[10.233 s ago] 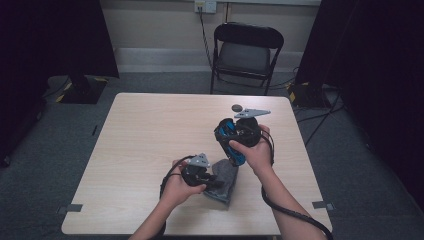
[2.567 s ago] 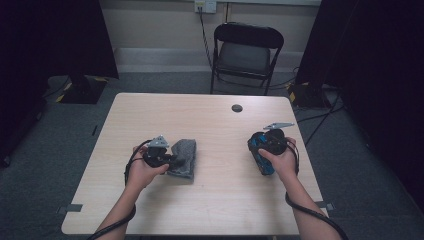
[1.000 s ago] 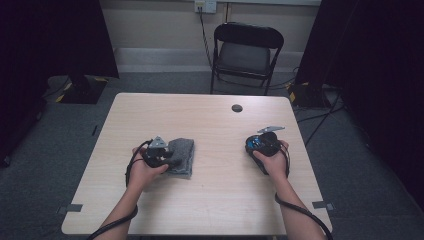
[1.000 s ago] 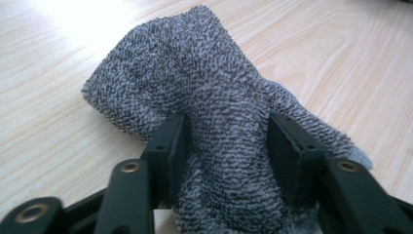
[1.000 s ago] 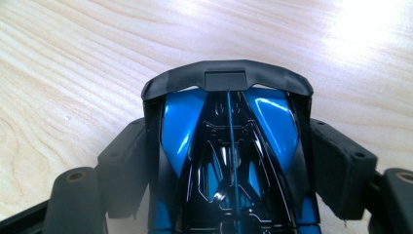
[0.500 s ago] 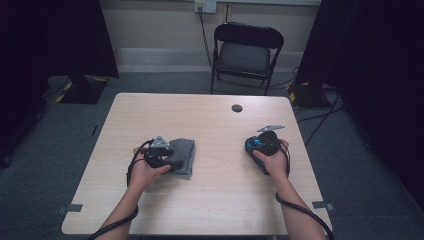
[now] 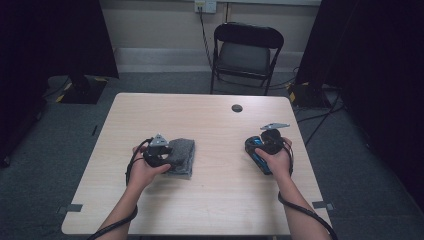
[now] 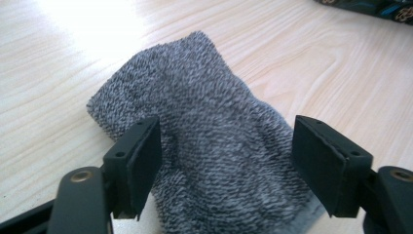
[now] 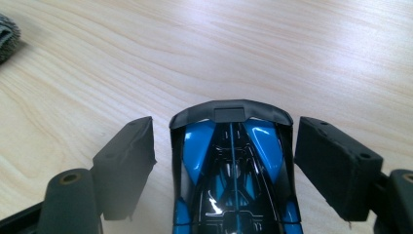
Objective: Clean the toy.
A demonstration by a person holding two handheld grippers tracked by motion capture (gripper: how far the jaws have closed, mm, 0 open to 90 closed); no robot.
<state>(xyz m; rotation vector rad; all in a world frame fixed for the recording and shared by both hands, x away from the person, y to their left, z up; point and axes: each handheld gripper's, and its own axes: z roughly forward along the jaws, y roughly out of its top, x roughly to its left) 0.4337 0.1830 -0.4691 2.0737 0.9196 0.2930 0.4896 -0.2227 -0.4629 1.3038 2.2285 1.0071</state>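
A folded grey terry cloth (image 7: 183, 155) lies on the table left of centre. My left gripper (image 7: 171, 153) rests over its left edge. In the left gripper view the cloth (image 8: 214, 141) bulges between the pads (image 8: 141, 161), which have just been opening and stand apart from it, so the left gripper (image 8: 234, 156) is open. A blue and black toy car (image 7: 258, 155) sits on the table at the right. My right gripper (image 7: 255, 146) straddles it. The car (image 9: 231, 165) has a gap to each pad (image 9: 336, 161), and the right gripper (image 9: 229, 146) is open.
The wooden table (image 7: 215, 200) has bare surface between the two hands and in front of them. A small black round object (image 7: 237, 108) lies near the far edge. A black folding chair (image 7: 245, 50) stands behind the table.
Ten seconds ago both hands were together near the front middle, the car lifted by the cloth. They have since parted, cloth left and car right. Over the last second nothing visibly shifts.
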